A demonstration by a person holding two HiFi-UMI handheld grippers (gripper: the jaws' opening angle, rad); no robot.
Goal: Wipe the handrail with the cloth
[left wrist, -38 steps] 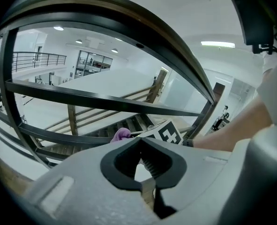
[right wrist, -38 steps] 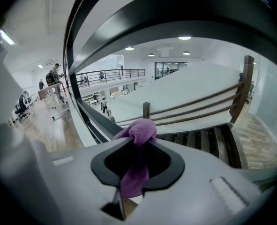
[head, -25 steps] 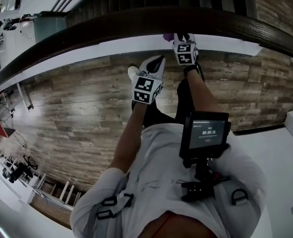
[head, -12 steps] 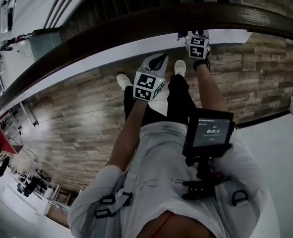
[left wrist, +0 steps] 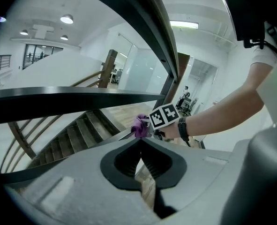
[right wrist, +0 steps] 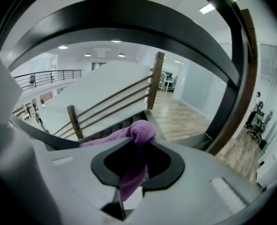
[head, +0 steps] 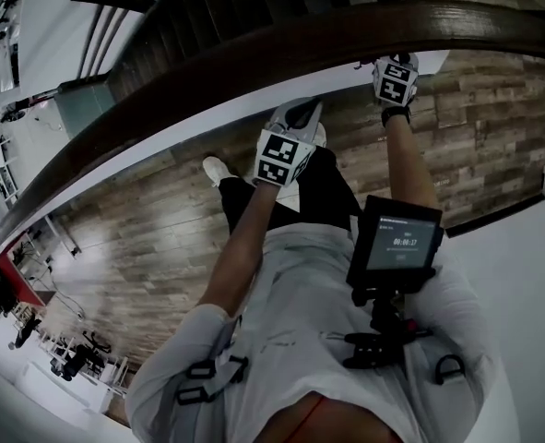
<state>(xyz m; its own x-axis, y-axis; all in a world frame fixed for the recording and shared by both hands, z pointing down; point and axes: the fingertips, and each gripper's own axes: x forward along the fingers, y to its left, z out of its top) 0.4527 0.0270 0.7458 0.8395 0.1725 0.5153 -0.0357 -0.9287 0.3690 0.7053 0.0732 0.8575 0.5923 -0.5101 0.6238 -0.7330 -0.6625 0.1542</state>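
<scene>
Now right tongs (head: 381, 62) (clamping purple cloth (right wrist: 138, 131)) farther right along handrail (head: 254, 58) | left tongs (head: 309, 109) seemingly closed, empty.

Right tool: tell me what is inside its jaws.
A purple cloth is clamped inside the right tool, its bunched end poking out ahead, a strip hanging below. The stretch pinched between the jaws is covered.

The dark wooden handrail (head: 254, 58) arcs across the top. The right gripper (head: 389, 65) reaches its near edge. The left gripper (head: 300, 116) hangs just below the handrail, apart from it. Dark stairs (head: 226, 3) lie beyond the handrail, and a plank floor (head: 143, 238) lies beneath it.
</scene>
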